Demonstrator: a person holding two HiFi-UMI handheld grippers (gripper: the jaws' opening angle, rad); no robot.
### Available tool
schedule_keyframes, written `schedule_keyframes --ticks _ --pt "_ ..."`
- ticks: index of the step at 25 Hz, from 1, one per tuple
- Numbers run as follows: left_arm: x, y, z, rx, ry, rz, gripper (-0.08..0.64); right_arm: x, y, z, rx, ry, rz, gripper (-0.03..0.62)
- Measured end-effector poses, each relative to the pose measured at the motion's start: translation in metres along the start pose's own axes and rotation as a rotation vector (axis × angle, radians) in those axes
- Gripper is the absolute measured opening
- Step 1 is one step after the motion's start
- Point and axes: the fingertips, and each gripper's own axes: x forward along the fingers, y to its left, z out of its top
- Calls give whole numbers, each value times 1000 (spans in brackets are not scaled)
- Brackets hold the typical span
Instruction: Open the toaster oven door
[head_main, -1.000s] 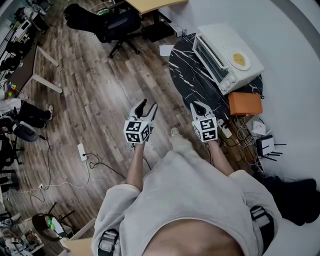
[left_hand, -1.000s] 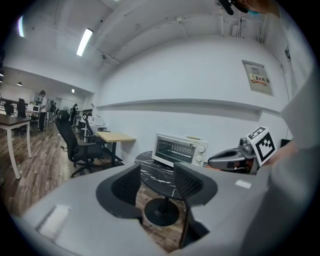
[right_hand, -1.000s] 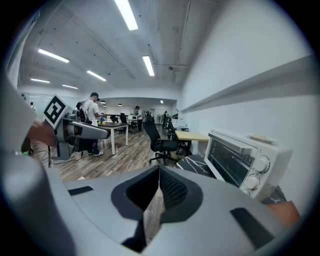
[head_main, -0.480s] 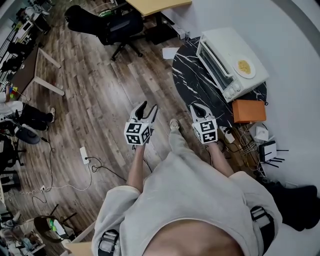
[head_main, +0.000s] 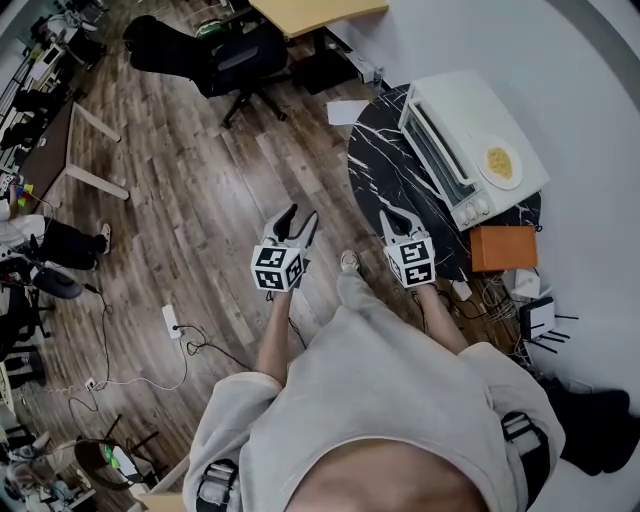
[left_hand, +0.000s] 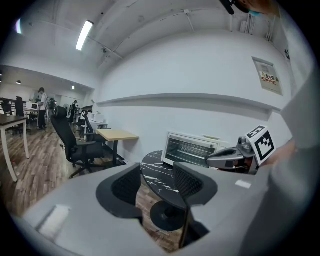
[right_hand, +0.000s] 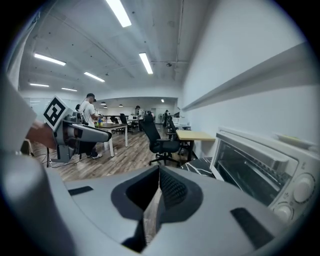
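Both grippers were up in front of the person and neither had reached the oven. The left gripper (head_main: 299, 214) hung over the wooden floor (head_main: 190, 200) with its claw released. Its own view showed the two dark pads standing well apart, with only the black marble table (head_main: 385, 170) and its pedestal between them. The right gripper (head_main: 396, 213) hovered at the near edge of that table, its claw clenched on nothing: the tips met in its own view, and only a thin sliver of floor showed lower down between the pads. And there was the white toaster oven (head_main: 470, 140), on the far side of the round table against the wall and well apart from both grippers. Its glass door was upright and closed, with the knobs at the right end of its front. A plate (head_main: 500, 162) with something yellow on it lay on the oven's top. An orange box (head_main: 503, 248) sat just beside the oven at the table's edge, and a black office chair (head_main: 235, 50) stood off across the floor.
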Motion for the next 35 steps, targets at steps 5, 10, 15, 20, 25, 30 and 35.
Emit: schedule_keyframes --ticks 5,10,15,20,25,30,35 --pt "35 24 20 -4 2 9 209 37 -22 20 3 -4 13 14" --pt "70 46 35 -6 6 18 209 75 -44 37 12 -14 23 14" --pt "101 68 47 -7 22 23 209 107 -62 53 30 -28 30 14" --pt "136 77 62 3 29 1 209 130 -82 66 53 -37 21 14" --pt "165 80 69 9 39 -23 209 146 -94 67 65 -35 21 14" --pt "186 76 73 24 58 -58 209 152 -107 66 82 -29 2 14" --pt "203 70 75 39 80 -106 209 148 -118 64 106 -26 -35 14"
